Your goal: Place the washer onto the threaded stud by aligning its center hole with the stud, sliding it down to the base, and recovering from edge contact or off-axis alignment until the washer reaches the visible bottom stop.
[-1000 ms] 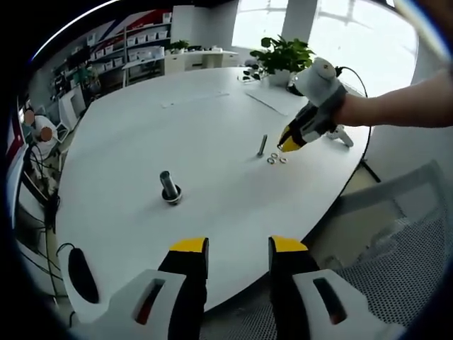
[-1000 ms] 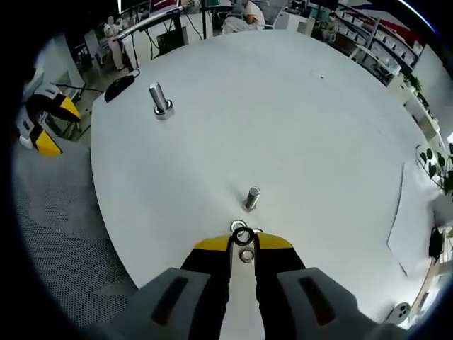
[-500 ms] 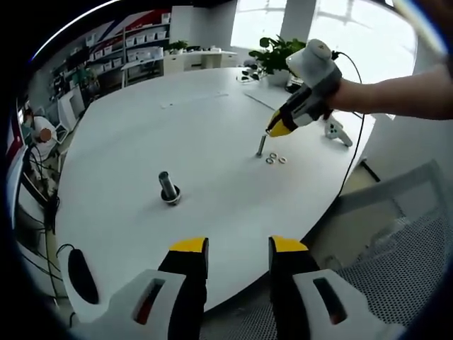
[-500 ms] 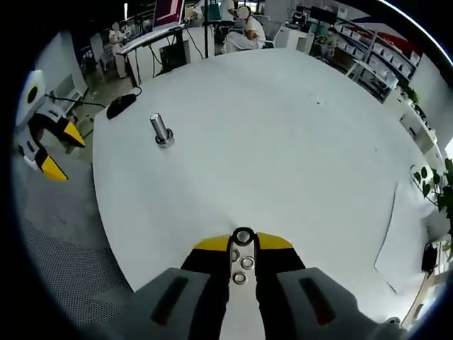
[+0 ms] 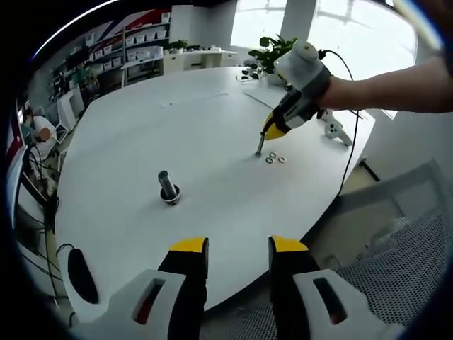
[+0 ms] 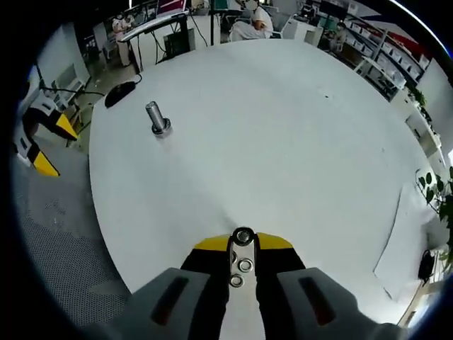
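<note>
In the left gripper view, my left gripper hangs with its yellow-tipped jaws apart and empty over the near edge of the round white surface, while my right gripper reaches in from the right, its tip just above the small upright threaded metal stud, beside two loose silver washers. A larger grey bolt-like post stands well apart. In the right gripper view, the right gripper is closed on a small dark metal washer at its tips, two loose washers visible between the jaws; the stud itself is hidden.

On the tabletop the bolt stands well apart from the stud. Two washers lie just beside the stud, and the right gripper hangs above it. The plant stands at the far edge.
</note>
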The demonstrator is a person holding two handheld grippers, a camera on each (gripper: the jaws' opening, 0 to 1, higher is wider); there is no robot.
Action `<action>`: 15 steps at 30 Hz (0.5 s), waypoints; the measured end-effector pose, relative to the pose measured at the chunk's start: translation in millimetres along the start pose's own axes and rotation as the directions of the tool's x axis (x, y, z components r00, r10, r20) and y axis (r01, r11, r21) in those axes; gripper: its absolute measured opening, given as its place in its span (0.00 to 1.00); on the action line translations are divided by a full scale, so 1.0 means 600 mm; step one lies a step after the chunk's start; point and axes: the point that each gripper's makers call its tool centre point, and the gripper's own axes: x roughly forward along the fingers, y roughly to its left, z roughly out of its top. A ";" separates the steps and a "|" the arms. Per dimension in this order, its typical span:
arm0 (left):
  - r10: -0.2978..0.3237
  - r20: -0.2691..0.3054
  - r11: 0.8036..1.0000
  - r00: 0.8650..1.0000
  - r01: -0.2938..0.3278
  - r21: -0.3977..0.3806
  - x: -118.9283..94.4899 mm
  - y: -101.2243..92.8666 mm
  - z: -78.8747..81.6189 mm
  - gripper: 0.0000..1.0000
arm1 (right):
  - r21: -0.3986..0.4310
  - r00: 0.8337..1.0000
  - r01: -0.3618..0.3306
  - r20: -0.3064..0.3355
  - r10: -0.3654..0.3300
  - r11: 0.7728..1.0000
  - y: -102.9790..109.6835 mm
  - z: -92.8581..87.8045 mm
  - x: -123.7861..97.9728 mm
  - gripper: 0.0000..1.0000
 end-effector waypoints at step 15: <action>-0.004 -0.019 1.000 1.000 0.004 0.002 0.003 -0.001 -0.007 0.32 | -0.011 0.998 -0.018 -0.062 0.018 1.000 -0.005 -0.017 0.039 0.14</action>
